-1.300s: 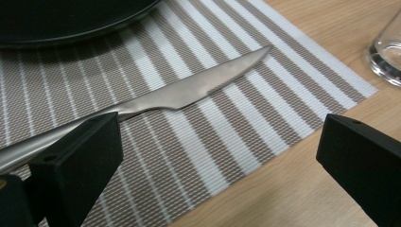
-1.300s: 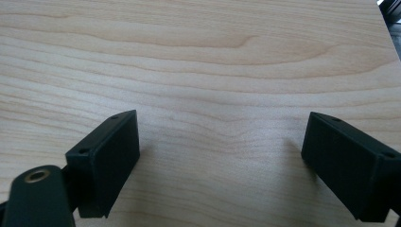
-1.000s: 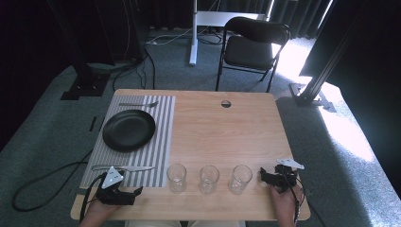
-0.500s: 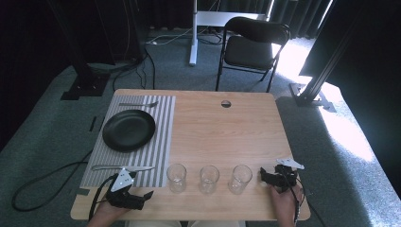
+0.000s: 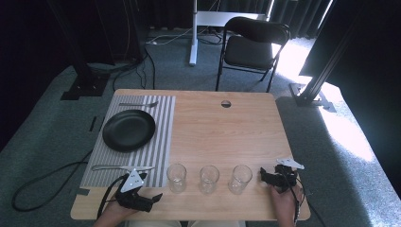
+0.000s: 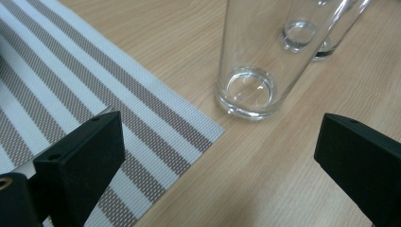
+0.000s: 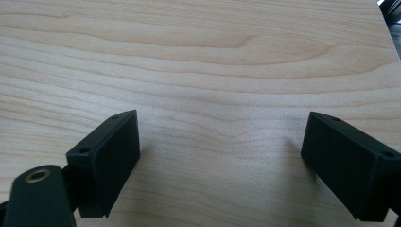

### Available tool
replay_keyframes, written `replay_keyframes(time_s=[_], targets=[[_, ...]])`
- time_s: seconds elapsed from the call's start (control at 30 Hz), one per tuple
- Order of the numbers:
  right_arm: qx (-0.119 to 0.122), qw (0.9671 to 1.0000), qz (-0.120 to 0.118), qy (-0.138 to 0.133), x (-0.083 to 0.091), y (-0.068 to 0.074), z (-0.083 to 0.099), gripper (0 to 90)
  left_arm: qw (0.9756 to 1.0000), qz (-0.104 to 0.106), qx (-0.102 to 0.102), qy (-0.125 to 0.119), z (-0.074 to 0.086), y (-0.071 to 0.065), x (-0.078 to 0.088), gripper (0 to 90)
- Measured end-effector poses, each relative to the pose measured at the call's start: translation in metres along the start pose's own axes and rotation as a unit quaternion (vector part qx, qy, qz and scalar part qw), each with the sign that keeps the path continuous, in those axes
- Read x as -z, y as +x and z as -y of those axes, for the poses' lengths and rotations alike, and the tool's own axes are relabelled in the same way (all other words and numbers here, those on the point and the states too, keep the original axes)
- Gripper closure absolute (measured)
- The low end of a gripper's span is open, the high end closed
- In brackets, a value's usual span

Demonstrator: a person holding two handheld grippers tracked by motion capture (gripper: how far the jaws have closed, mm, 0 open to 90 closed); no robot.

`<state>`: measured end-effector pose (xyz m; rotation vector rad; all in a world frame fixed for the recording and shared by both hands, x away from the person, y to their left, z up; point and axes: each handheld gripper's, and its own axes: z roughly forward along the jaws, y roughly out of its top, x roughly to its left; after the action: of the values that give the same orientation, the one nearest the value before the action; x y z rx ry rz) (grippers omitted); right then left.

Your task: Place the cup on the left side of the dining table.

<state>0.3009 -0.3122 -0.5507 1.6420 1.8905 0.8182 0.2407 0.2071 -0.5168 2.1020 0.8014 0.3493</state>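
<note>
Left tool [image 5: 156, 196] released, jaws wide, low over light wooden worktop [image 5: 222, 137] beside nearest clear drinking glass [image 6: 246, 71], at striped placemat [image 6: 94, 104] corner. Right tool [image 7: 222, 156] released, on bare wood.

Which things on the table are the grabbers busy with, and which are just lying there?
In use:
- left gripper, jaws open, aimed at the nearest glass
- the other two glasses in the row
- right gripper, jaws open over bare table

Just lying about:
- black plate
- striped placemat
- knife
- fork
</note>
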Motion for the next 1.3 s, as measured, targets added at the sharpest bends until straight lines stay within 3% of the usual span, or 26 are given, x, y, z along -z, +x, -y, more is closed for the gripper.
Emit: replay_keyframes(time_s=[0.37, 1.3], targets=[[0.0, 1.0, 0.0, 0.0, 0.0, 0.0, 0.0, 11.8, 0.9996, 0.022, -0.006, -0.016, -0.012, -0.007, -0.008, 3.1], [0.0, 1.0, 0.0, 0.0, 0.0, 0.0, 0.0, 11.8, 0.9979, 0.046, -0.016, -0.043, -0.039, -0.019, -0.031, 4.1]])
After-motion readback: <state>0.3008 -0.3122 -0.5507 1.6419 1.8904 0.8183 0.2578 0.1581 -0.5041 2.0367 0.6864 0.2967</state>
